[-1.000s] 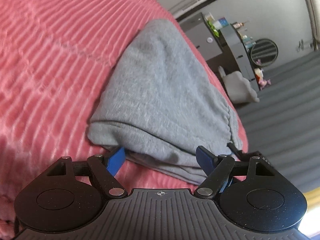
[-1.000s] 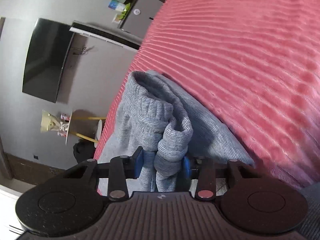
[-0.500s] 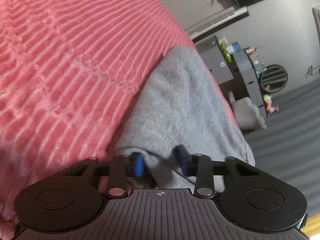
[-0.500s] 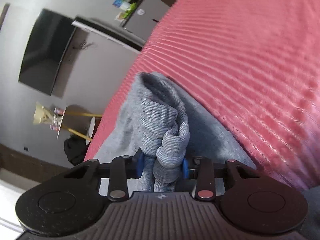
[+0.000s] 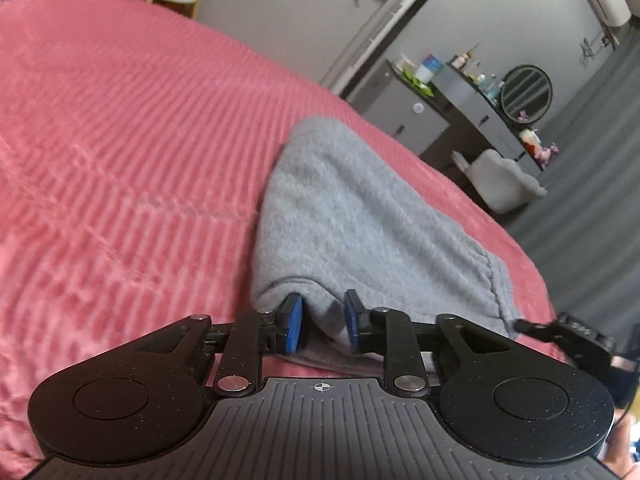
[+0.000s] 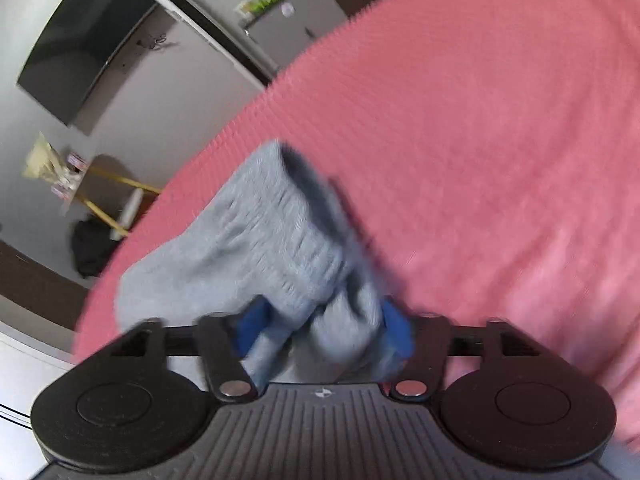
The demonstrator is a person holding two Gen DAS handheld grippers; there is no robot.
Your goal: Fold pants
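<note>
Left wrist view: the left claw (image 5: 322, 322) is pinched down on a fold of the grey sweatpants (image 5: 360, 216), blue pads (image 5: 294, 322) narrow with a ridge of fabric squeezed between them. The pants lie on the pink ribbed bedspread (image 5: 120, 160) near the bed's right edge. From here they look like a wedge: broad near the claw, tapering to a rounded end further up the bed, so the long axis runs away from the camera and slightly left. The gathered waistband seam (image 5: 490, 276) runs down the right side. This view alone also shows the dresser (image 5: 472, 120) with a round mirror (image 5: 526, 92) and a pale chair (image 5: 504, 184) off past the bed, plus a bit of the other gripper's black tip (image 5: 568, 332) at the right edge.

Right wrist view: pretty motion-blurred. The right claw (image 6: 324, 336) sits partly closed around a thick bunch of the sweatpants (image 6: 240, 248), fabric filling the gap between the blue pads (image 6: 250, 326). What you get here and not in the other view is the ribbed knit cuff (image 6: 296, 236), bunched and standing up from the claw, with the rest of the pants trailing off to the left toward the bedspread's (image 6: 480, 140) edge. Behind: a wall TV (image 6: 76, 44) and a small side table (image 6: 128, 208) with yellow legs.
</note>
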